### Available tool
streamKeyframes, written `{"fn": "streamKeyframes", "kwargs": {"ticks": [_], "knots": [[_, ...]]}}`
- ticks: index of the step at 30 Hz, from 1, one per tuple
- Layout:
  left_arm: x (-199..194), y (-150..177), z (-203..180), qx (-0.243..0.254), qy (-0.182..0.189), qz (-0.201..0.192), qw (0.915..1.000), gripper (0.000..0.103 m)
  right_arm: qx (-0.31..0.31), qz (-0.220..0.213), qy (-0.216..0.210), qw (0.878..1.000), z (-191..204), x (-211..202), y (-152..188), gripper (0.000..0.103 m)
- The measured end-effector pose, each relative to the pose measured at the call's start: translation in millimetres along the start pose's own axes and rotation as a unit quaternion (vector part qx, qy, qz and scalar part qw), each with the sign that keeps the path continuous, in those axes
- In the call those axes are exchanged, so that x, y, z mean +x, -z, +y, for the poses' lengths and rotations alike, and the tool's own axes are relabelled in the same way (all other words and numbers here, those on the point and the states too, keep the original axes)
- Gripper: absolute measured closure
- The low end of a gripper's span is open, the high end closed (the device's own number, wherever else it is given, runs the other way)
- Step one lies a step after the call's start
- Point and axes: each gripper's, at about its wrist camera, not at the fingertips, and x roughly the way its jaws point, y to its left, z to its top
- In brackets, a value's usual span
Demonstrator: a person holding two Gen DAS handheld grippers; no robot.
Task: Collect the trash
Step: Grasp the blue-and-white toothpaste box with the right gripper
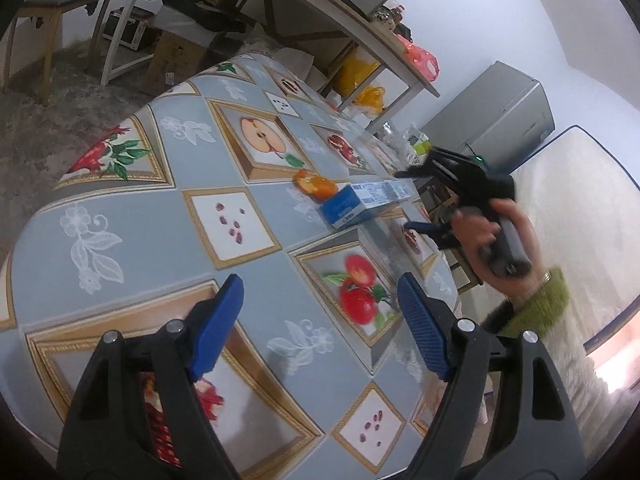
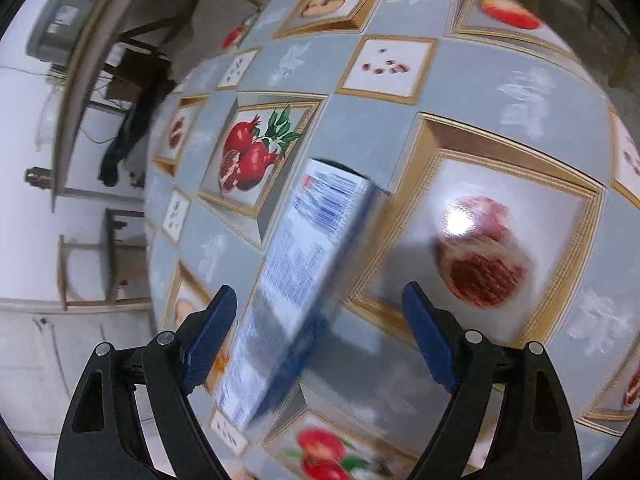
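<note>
Box laid flat on the worktop (image 1: 256,264)

The blue-and-white box (image 2: 304,264) was seen lengthwise between the right gripper (image 2: 320,340)'s open jaws, pointing away; the left gripper (image 1: 320,328)'s jaws were held open, empty.

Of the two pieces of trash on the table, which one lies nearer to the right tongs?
The blue-and-white carton: it lies between the open fingers of the right tongs, not gripped. The orange peel lies beyond the carton's far end, so it is farther away.
</note>
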Motion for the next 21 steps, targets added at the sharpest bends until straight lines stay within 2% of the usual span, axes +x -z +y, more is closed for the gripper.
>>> {"fn": "streamKeyframes", "kwargs": {"ticks": [3, 6, 8, 10, 14, 18, 21], "knots": [[1.5, -1.7, 7.8, -0.007, 0.002, 0.003, 1.0, 0.028, 0.001, 0.009, 0.016, 1.0, 8.9, 17.8, -6.2, 0.019], [3.6, -0.5, 13.9, -0.015, 0.005, 0.006, 0.9999, 0.028, -0.041, -0.017, 0.053, 0.998, 26.2, 17.1, -7.1, 0.02], [4.0, 0.1, 16.2, -0.017, 0.006, 0.006, 0.9998, 0.028, -0.059, -0.019, 0.071, 0.996, 28.6, 19.4, -11.5, 0.032], [3.3, 0.3, 16.2, -0.017, 0.007, 0.006, 0.9998, 0.028, -0.089, -0.02, 0.084, 0.992, 30.4, 18.1, -10.3, 0.04], [3.7, -1.0, 17.3, -0.014, 0.005, 0.009, 0.9999, 0.028, -0.142, -0.018, 0.082, 0.986, 25.9, 10.0, -6.1, 0.049], [4.7, 1.0, 12.7, -0.006, 0.005, 0.016, 0.9998, 0.028, -0.221, -0.009, 0.092, 0.971, 14.5, -7.6, 9.4, 0.058], [6.6, 3.5, 6.5, 0.004, 0.003, 0.022, 0.9998, 0.028, -0.258, -0.007, 0.098, 0.961, -0.5, -21.5, 29.3, 0.062]]}}
